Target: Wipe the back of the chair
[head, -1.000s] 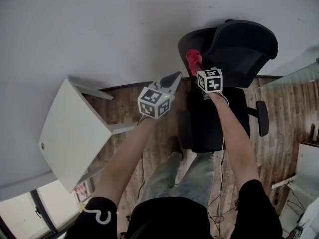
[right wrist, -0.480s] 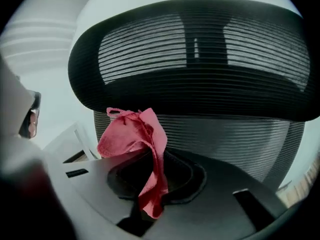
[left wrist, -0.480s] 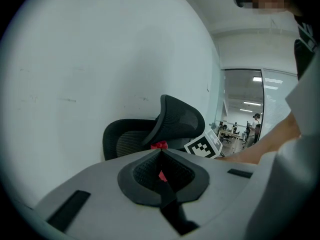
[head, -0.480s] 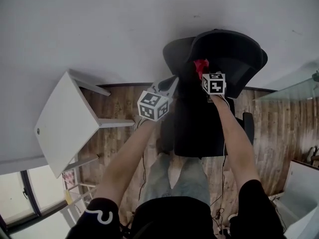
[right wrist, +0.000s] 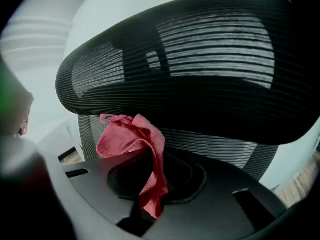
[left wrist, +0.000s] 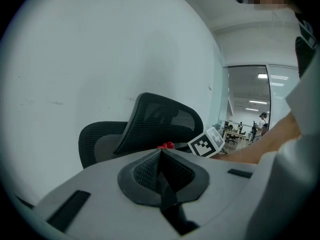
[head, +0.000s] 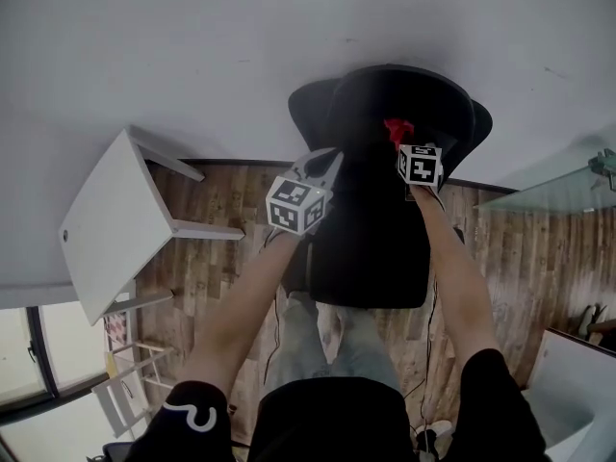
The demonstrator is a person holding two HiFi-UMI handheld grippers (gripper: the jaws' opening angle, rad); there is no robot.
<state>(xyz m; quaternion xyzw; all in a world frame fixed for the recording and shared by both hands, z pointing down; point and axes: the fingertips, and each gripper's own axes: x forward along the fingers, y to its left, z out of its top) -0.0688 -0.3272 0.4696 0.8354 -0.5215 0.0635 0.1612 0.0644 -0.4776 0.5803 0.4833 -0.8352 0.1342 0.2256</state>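
Note:
A black mesh office chair (head: 385,152) stands against the white wall, its back (right wrist: 200,64) filling the right gripper view. My right gripper (head: 402,141) is shut on a red cloth (right wrist: 137,144) that bunches up in front of the mesh just below the headrest; the red cloth (head: 397,130) also shows over the chair back in the head view. My left gripper (head: 325,166) is shut with nothing in it, held left of the chair back. In the left gripper view the chair (left wrist: 150,129) is seen from the side with the right gripper's marker cube (left wrist: 206,143) beside it.
A white side table (head: 115,229) stands to the left on the wooden floor (head: 221,248). A glass partition (head: 568,186) runs at the right. The person's legs stand behind the chair seat (head: 371,248).
The chair has come closer and more central in the head view. My right gripper with the red cloth has moved up onto the chair back. The left gripper has barely moved.

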